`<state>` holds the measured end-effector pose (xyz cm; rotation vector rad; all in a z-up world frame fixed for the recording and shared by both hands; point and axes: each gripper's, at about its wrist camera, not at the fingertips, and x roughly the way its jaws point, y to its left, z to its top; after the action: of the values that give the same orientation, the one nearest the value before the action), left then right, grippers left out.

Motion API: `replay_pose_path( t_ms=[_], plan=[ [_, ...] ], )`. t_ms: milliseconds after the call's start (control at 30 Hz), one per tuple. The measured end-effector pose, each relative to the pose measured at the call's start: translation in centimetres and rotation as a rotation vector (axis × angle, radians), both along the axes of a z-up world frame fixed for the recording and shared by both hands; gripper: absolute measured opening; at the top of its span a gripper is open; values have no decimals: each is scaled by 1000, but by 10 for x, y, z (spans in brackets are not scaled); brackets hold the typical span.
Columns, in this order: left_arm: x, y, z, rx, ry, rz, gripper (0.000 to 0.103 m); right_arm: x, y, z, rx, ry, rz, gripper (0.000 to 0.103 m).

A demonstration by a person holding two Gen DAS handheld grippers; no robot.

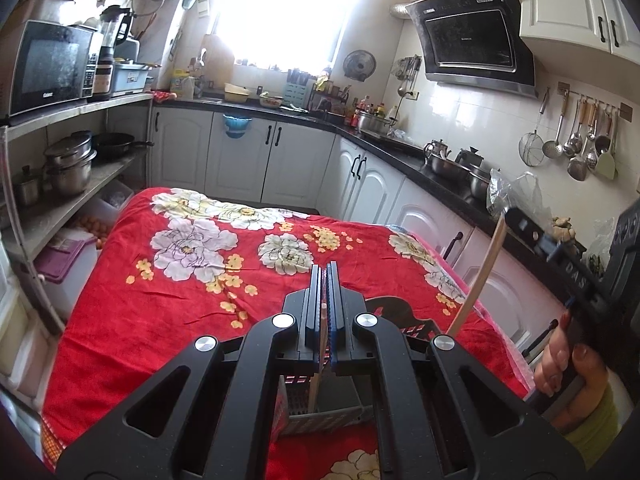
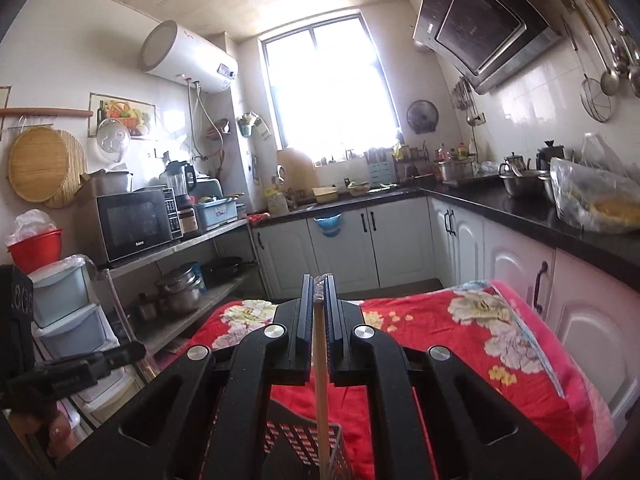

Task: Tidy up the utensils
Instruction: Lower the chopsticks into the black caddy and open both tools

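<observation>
Both hands' fingers clamp shut, left gripper [image 1: 325, 276] and right gripper [image 2: 319, 286] each on a thin pale wooden chopstick [image 2: 321, 380], poised over the grey perforated plastic utensil basket [image 1: 316, 420] on the red floral-clothed desk [image 1: 160, 300]; lower tips squarely inside before releasing.

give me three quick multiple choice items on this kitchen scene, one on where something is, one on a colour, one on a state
1. Where does the slotted basket sit?
A. on the black counter
B. on the flowered cloth, below the left tool
C. on the metal shelf

2. What is the main colour of the cloth?
A. red
B. green
C. grey

3. How is the right tool set?
A. wide open, nothing in it
B. shut on a chopstick
C. shut on a ladle

Answers:
1 B, the basket shows under the left tool on the cloth.
2 A, red with pale flowers.
3 B, a thin wooden chopstick runs down between its closed fingers.
</observation>
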<state>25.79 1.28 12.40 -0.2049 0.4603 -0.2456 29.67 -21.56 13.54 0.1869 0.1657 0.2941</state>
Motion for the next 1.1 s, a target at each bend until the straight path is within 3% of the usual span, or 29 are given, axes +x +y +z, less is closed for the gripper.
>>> replay_pose_path(
  t_ms=[800,1100],
  plan=[
    [-23,21,-12,-93,14,1,1,-35,-9,-31,70,146,-1,6],
    [-28,26,-18,-101,34,-1,17,-41,-7,-40,60,199,-11,16]
  ],
)
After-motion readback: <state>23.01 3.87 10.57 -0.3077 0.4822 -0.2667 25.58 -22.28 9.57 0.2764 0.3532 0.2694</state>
